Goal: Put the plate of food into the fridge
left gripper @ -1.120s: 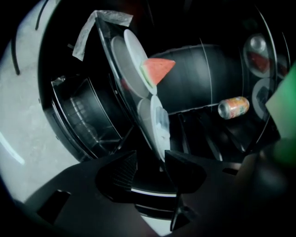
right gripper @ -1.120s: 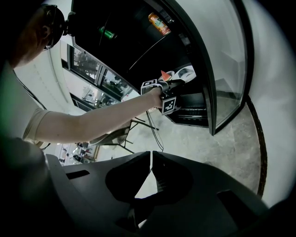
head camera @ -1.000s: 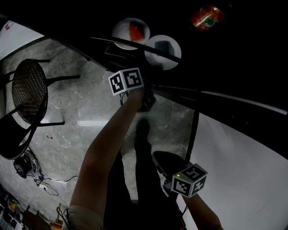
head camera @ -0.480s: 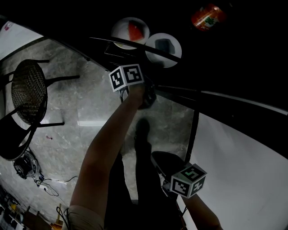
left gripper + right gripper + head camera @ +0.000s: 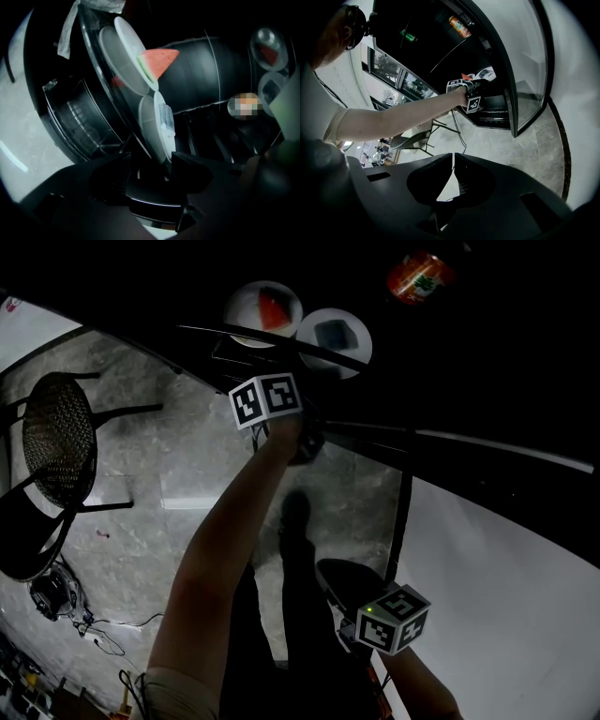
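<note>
The left tongs [image 5: 150,161] stand wide. Their jaws have just been opening, and the lower rim of the plate of food [image 5: 152,129] sits in the gap between them. The right-hand jaw tip is just beside that rim, but the gloom hides whether it touches. The plate is already inside the fridge [image 5: 487,352], on a glass shelf [image 5: 216,331]. Because this gripper's view is rolled, the plate shows almost edge-on. The food on it is a pale, glassy lump [image 5: 166,119], too dim to name.

In the head view, a mesh chair [image 5: 56,437] on the far left stands on the stone floor [image 5: 159,493], its seat cut off by the frame edge. Further right, the arm reaches up to the fridge, and the left tongs' jaws are lost against its black interior. Just beside the plate of food, on its left, lies a second plate [image 5: 262,307] bearing a watermelon wedge [image 5: 272,307]. The shelf's front edge crosses both plates. A red can [image 5: 415,276] lies well apart to the right, its label unreadable.

The right tongs [image 5: 453,161] are closed with nothing between the jaws. In the head view only their marker cube [image 5: 394,617] shows, low on the right.
</note>
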The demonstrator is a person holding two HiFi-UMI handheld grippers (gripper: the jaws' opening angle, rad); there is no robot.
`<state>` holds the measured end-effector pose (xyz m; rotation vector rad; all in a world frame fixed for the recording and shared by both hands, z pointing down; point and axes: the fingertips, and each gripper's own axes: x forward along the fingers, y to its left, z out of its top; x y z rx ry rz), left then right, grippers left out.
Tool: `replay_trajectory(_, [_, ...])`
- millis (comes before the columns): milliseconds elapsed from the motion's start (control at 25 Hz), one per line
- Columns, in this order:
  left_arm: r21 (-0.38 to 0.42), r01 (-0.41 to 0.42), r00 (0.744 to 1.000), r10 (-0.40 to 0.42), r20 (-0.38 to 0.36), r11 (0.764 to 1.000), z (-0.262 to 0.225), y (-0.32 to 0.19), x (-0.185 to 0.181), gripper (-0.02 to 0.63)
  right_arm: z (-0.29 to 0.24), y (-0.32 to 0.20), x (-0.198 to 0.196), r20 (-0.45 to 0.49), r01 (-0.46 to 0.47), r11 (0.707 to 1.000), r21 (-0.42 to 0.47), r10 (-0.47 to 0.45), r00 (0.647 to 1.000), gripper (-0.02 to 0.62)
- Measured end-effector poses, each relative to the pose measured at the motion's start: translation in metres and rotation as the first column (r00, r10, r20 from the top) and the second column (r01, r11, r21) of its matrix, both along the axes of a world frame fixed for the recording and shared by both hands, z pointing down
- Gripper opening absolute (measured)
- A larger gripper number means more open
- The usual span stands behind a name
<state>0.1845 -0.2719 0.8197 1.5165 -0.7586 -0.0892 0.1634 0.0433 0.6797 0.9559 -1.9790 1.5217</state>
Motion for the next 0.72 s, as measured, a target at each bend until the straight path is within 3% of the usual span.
replay_trajectory(480, [0.176, -0.07, 0.995, 0.057, 0.08, 0.982, -0.032, 0.011, -0.029, 0.252, -0.001, -0.001, -0.016, 0.014, 0.036, 0.999, 0.016, -0.037, 0.999, 0.028])
replay_trajectory(720, [0.301, -0.132, 0.98, 0.078, 0.186, 0.945, -0.052, 0.026, -0.062, 0.239, -0.004, -0.004, -0.038, 0.01, 0.094, 0.994, 0.054, -0.095, 0.995, 0.028])
